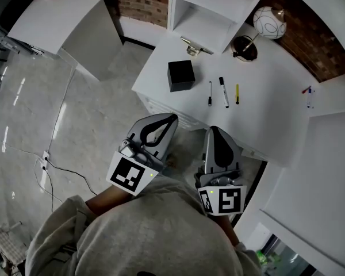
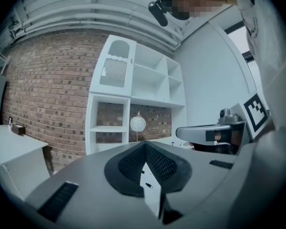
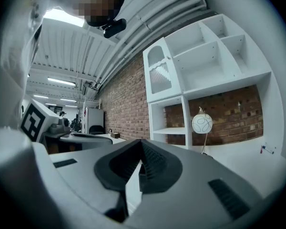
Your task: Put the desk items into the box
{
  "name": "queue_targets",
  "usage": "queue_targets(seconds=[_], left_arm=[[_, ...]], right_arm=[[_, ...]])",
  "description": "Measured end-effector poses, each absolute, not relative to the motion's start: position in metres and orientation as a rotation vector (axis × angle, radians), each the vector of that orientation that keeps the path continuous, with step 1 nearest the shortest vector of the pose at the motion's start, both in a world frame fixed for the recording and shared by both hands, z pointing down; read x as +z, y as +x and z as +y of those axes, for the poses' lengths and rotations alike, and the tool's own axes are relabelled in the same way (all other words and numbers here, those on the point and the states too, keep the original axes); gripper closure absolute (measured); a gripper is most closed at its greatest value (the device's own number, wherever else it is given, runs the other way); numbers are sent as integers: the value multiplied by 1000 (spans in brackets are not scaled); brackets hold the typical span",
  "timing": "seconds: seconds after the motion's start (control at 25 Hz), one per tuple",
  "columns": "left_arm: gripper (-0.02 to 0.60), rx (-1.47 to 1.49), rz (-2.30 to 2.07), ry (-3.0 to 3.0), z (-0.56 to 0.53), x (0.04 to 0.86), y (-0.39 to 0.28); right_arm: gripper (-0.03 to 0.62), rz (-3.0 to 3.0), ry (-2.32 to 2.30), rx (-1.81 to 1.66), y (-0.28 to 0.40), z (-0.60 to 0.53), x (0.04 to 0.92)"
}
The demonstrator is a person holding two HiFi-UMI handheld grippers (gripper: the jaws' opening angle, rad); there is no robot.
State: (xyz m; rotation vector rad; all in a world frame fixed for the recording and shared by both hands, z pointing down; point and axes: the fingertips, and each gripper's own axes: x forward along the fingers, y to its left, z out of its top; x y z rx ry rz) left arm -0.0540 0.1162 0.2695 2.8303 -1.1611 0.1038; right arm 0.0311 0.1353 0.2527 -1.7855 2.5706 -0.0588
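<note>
A black box (image 1: 180,75) stands on the white desk (image 1: 264,114), near its left end. To its right lie a black pen (image 1: 210,93), a white marker with a black cap (image 1: 224,92) and a yellow pen (image 1: 237,94), side by side. A metal stapler-like item (image 1: 195,46) rests behind the box. My left gripper (image 1: 170,119) hangs before the desk's front edge, jaws shut and empty; its own view shows the tips meeting (image 2: 145,146). My right gripper (image 1: 213,131) is beside it, just short of the edge below the pens, shut and holding nothing (image 3: 142,144).
A globe lamp (image 1: 269,22) with a dark round base (image 1: 244,48) stands at the desk's back, by a white shelf unit (image 1: 210,4). Two more pens (image 1: 307,92) lie far right. Another white desk (image 1: 69,16) stands at the upper left, with bare floor between.
</note>
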Motion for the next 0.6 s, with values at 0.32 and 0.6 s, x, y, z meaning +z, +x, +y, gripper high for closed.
queue_targets(seconds=[0.32, 0.6], left_arm=[[577, 103, -1001, 2895, 62, 280, -38], [577, 143, -884, 2927, 27, 299, -36]], right_arm=[[577, 2554, -1904, -73, 36, 84, 267], [576, 2533, -1960, -123, 25, 47, 282]])
